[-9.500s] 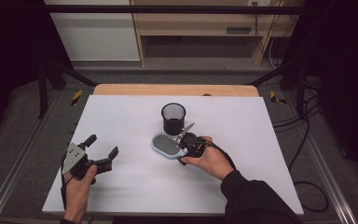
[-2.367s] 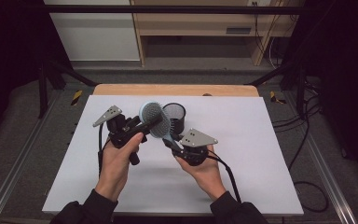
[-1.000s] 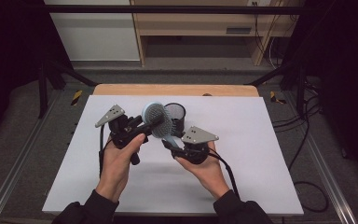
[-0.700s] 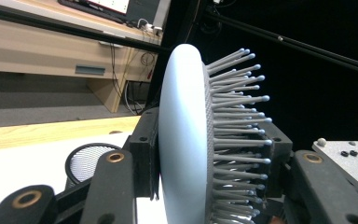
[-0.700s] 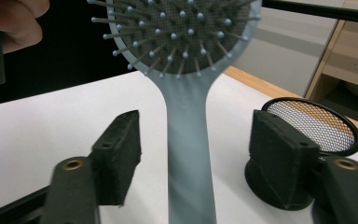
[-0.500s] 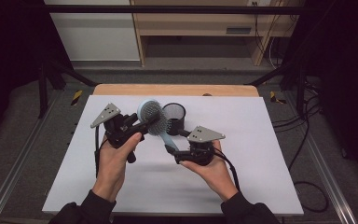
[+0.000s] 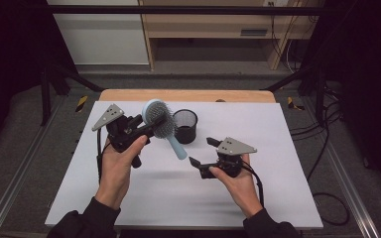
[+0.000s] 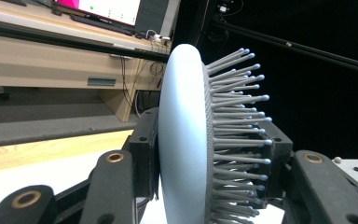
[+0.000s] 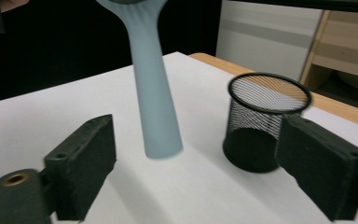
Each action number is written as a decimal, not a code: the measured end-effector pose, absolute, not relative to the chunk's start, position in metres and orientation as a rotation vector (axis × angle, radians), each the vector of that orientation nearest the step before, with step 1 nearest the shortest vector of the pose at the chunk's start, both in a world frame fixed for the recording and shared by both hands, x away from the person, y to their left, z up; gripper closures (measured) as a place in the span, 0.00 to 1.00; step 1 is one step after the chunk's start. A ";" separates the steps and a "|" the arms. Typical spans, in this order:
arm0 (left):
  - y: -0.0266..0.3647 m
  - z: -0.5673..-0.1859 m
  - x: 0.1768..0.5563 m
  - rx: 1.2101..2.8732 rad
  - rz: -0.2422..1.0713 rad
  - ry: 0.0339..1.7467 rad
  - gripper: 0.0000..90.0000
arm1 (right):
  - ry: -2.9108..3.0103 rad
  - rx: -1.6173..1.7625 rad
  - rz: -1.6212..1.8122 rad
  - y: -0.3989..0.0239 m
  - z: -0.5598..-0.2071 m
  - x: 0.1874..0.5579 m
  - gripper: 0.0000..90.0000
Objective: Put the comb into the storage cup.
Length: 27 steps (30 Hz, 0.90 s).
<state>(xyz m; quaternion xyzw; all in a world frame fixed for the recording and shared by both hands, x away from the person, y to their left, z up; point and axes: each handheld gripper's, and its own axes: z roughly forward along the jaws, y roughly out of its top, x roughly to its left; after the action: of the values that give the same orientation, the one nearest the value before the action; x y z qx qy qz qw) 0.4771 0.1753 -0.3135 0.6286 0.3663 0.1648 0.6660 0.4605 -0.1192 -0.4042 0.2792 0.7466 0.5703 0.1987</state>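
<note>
Handover done: left gripper (image 7: 146, 126) jaws clamp the head of the pale-blue plastic hairbrush (image 7: 159, 120), held aloft just left of the black wire-mesh cup (image 7: 185, 126); right gripper (image 7: 201, 152) jaws have just opened wide, empty, near the cup; dropping it in remains.

Overhead camera faces forward over my table (image 7: 144, 198); both claw cameras sit close, sharing the brush (image 7: 161, 124) (image 8: 186, 140) (image 9: 156, 107).

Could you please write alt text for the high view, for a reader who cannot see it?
The left gripper holds a hairbrush by its head above a white table, handle hanging toward the open right gripper. A black mesh cup stands behind.
</note>
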 end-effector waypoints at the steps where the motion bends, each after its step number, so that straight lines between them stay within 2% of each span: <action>1: 0.175 -0.312 0.477 1.424 0.374 0.822 0.58 | 2.077 0.792 1.596 -0.124 -0.405 0.459 0.10; 15: 0.162 -0.295 0.485 1.416 0.392 0.795 0.58 | 1.979 0.836 1.558 -0.179 -0.423 0.431 0.08; 27: 0.145 -0.280 0.502 1.441 0.502 0.749 0.58 | 1.924 0.901 1.500 -0.218 -0.437 0.420 0.09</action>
<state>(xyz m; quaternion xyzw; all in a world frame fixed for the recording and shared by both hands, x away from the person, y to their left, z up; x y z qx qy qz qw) 0.5024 0.1445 -0.2796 0.6368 0.3310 0.2220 0.6600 0.4196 -0.2175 -0.4369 0.3340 0.7128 0.5559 0.2671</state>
